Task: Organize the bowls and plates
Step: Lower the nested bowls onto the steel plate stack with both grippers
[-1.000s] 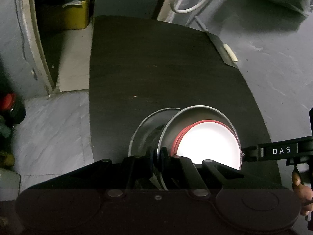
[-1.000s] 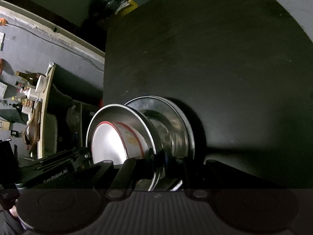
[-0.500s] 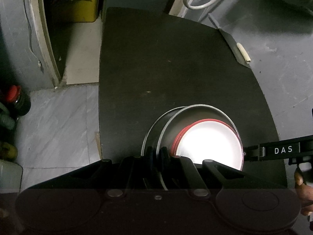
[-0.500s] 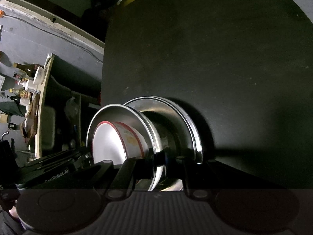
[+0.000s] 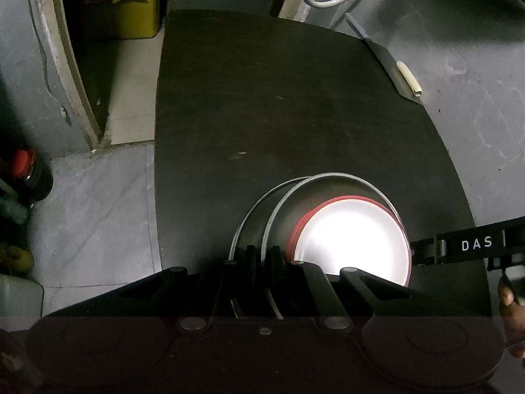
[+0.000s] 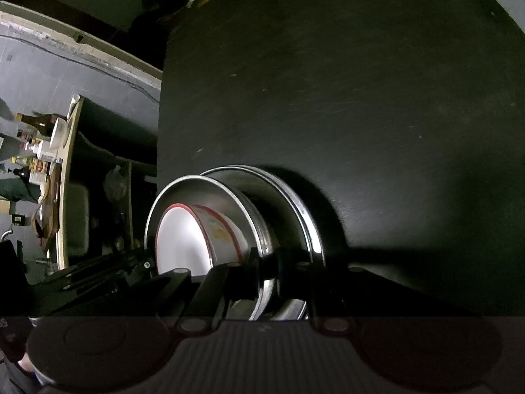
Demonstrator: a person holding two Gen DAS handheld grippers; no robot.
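Note:
A steel bowl point(image 5: 295, 207) holds a white bowl with a red rim point(image 5: 351, 239). My left gripper point(image 5: 263, 257) is shut on the steel bowl's near rim. From the right, my right gripper point(image 5: 416, 254) meets the opposite rim. In the right wrist view the right gripper point(image 6: 267, 262) is shut on that steel bowl point(image 6: 229, 197), with the white bowl point(image 6: 183, 239) inside it. A second steel plate point(image 6: 308, 216) lies just under it on the black table point(image 6: 361, 98); only its rim point(image 5: 242, 216) shows in the left wrist view. Whether bowl and plate touch I cannot tell.
A knife with a pale handle point(image 5: 398, 69) lies at the table's far right edge. On the floor are a yellow box point(image 5: 134, 13) and dark bottles point(image 5: 26, 174). A shelf of bottles point(image 6: 42, 151) stands left of the table. A hand point(image 5: 512, 308) shows at right.
In the left wrist view less of the lower steel plate shows beside the held bowl than a second ago. Both grips on the bowl's rim are unchanged.

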